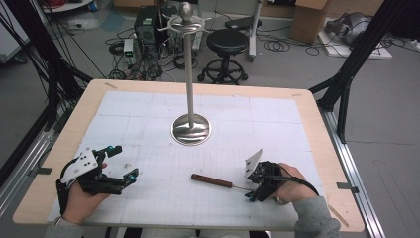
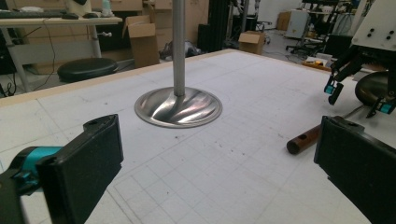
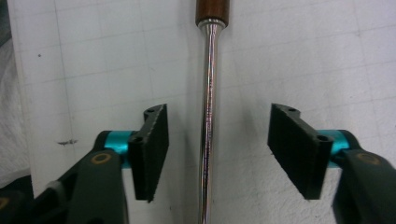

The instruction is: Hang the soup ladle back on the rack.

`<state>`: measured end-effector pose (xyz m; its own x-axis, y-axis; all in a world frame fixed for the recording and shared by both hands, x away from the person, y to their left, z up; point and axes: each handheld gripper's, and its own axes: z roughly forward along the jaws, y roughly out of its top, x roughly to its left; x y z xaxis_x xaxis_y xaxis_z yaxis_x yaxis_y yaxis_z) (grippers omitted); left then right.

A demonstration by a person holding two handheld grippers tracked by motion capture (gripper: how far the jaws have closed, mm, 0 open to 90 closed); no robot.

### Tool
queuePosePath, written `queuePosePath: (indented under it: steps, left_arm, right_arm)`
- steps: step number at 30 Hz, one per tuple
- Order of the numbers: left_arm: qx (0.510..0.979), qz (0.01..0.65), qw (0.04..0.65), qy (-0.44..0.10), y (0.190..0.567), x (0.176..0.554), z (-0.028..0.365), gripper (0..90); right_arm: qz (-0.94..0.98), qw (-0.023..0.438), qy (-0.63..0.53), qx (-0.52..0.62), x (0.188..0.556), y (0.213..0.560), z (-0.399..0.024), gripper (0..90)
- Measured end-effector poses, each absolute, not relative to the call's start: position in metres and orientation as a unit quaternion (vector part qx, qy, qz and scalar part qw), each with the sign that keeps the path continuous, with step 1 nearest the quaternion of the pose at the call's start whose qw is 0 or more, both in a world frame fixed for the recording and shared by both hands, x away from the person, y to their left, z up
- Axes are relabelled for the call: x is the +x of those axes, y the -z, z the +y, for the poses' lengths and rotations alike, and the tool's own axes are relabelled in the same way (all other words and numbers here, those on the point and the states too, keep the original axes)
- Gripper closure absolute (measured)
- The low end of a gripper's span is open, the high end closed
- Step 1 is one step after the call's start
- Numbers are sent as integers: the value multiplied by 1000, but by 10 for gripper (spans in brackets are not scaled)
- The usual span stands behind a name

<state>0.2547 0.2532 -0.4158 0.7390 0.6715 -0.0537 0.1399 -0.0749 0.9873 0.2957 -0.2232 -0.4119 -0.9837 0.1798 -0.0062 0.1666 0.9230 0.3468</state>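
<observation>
two jaws of right gripper (image 3: 217, 154) straddling ladle (image 1: 212, 181) shank on table mat (image 1: 148, 198), pads not touching yet; left gripper (image 1: 116, 171) idling wide. next: squeezing shut, lifting toward stand (image 1: 190, 130).

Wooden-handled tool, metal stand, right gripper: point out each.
Wooden-handled tool (image 1: 212, 180): high view, on the brown handle.
Metal stand (image 2: 178, 108): left gripper view, on the round base.
Right gripper (image 3: 217, 149): right gripper view, midway between its jaws.

Lab: cardboard boxes (image 2: 142, 37), floor cables (image 1: 148, 69), stool (image 1: 226, 44), gridded test table (image 1: 307, 106).
</observation>
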Motion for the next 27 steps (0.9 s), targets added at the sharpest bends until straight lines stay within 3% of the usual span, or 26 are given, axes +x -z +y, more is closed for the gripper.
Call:
queuePosePath:
  steps: [14,21,25,27]
  left_arm:
    - [700,287,617,-218,416,256,253,18]
    - [699,288,618,-218,415,256,253,18]
    - [699,288,617,-218,415,256,253,18]
    - [701,287,616,-218,416,256,253,18]
  right_arm:
    - [981,13,-164,101,291,412,-222,701]
    - [979,13,-171,109,293,412,-223,737]
    - [980,11,-164,109,291,412,-221,830]
    - [980,10,-164,110,292,412,-220,833]
